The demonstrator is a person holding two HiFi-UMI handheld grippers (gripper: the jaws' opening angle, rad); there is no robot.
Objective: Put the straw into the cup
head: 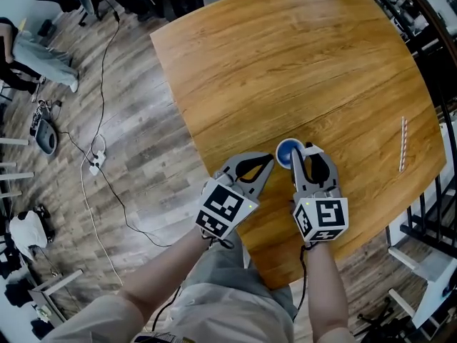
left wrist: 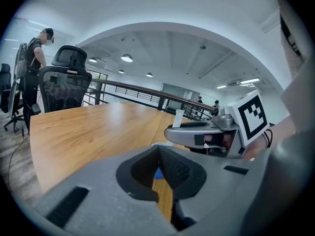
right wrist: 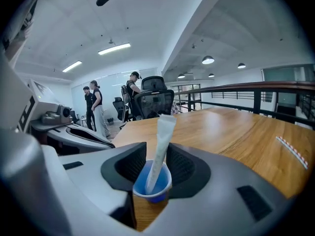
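A small blue cup (head: 288,151) stands on the wooden table (head: 285,63) near its front edge. In the right gripper view the cup (right wrist: 152,188) sits between the jaws of my right gripper (right wrist: 156,154), and a white paper-wrapped straw (right wrist: 161,146) leans upright inside it. The jaws stand apart on either side of the cup and do not press on it. My right gripper (head: 303,151) lies low over the table. Just to its left, my left gripper (head: 268,160) has its fingertips closed together on nothing (left wrist: 158,151). A second, striped straw (head: 403,143) lies on the table at the far right.
The table's front edge runs just under both grippers. A black railing (head: 428,41) borders the table's right side. Cables and a power strip (head: 96,163) lie on the wood floor to the left. People stand by office chairs (right wrist: 155,102) beyond the table's far end.
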